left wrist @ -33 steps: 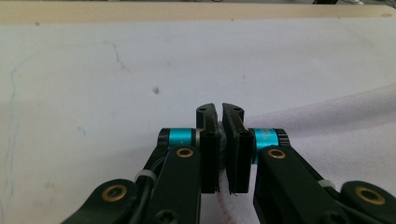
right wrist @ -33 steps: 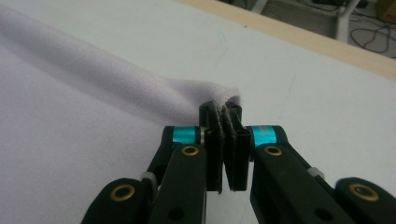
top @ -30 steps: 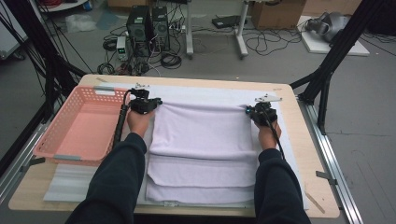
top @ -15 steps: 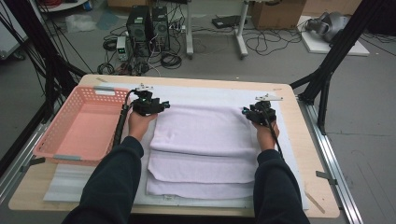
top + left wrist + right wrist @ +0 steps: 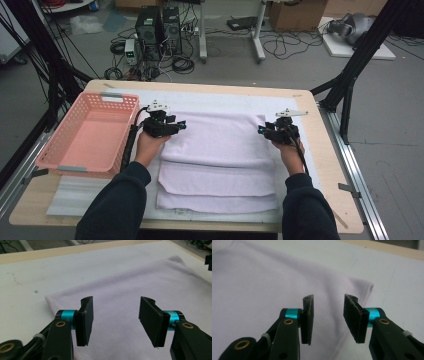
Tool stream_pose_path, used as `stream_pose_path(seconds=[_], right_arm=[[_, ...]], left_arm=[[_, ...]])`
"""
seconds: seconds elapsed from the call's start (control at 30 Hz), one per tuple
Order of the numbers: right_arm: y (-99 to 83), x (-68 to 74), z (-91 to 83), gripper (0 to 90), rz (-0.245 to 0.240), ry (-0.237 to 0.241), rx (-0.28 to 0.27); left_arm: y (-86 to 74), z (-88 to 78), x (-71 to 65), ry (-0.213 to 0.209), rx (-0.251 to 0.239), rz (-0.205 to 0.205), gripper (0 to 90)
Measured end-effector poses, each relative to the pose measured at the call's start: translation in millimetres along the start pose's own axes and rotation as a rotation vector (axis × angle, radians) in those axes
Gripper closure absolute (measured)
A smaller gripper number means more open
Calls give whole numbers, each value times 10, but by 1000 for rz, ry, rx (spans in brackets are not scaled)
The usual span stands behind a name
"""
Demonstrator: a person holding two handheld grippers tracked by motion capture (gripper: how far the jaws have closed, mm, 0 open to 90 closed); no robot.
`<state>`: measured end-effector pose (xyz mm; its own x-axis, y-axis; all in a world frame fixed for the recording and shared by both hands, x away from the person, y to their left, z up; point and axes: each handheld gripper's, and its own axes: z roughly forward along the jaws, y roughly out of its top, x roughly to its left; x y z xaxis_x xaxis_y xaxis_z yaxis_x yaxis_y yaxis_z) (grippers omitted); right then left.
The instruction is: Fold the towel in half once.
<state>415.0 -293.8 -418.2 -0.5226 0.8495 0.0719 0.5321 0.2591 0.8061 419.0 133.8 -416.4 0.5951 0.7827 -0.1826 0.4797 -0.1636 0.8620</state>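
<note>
My left hand-held gripper (image 5: pixel 113 321) and right hand-held gripper (image 5: pixel 328 318) have just been opening, both spread with nothing between them, over the folded towel (image 5: pixel 217 150)

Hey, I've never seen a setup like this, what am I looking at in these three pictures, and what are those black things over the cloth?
A person stands at a table holding a tool in each hand: the left hand-held gripper and the right hand-held gripper. One picture looks down from above. The other two come from cameras riding on each gripper, looking along its two black jaws. On the table lie a white mat, a folded pale lilac towel and a pink basket. Both grippers' jaws have just been opening; they stand apart over the towel's far corners and hold nothing.
</note>
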Motion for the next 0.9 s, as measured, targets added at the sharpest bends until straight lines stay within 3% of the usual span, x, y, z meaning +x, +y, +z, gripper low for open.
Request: stream_pose_path(seconds=[0.17, 0.23, 0.3, 0.47, 0.9], right_arm=[[-78, 61, -114, 548, -9, 45, 54], [-103, 110, -180, 572, -33, 62, 42], [-146, 151, -239, 573, -37, 91, 32], [-311, 232, -354, 571, -37, 159, 42], [-686, 334, -736, 557, -42, 143, -33]], left_arm=[[-141, -109, -54, -2, 20, 0, 458], [-210, -166, -65, 0, 24, -2, 459], [-260, -217, -86, -14, 60, -1, 457], [-392, -362, -181, -30, 75, 32, 459], [-735, -715, -351, -21, -3, 31, 443]])
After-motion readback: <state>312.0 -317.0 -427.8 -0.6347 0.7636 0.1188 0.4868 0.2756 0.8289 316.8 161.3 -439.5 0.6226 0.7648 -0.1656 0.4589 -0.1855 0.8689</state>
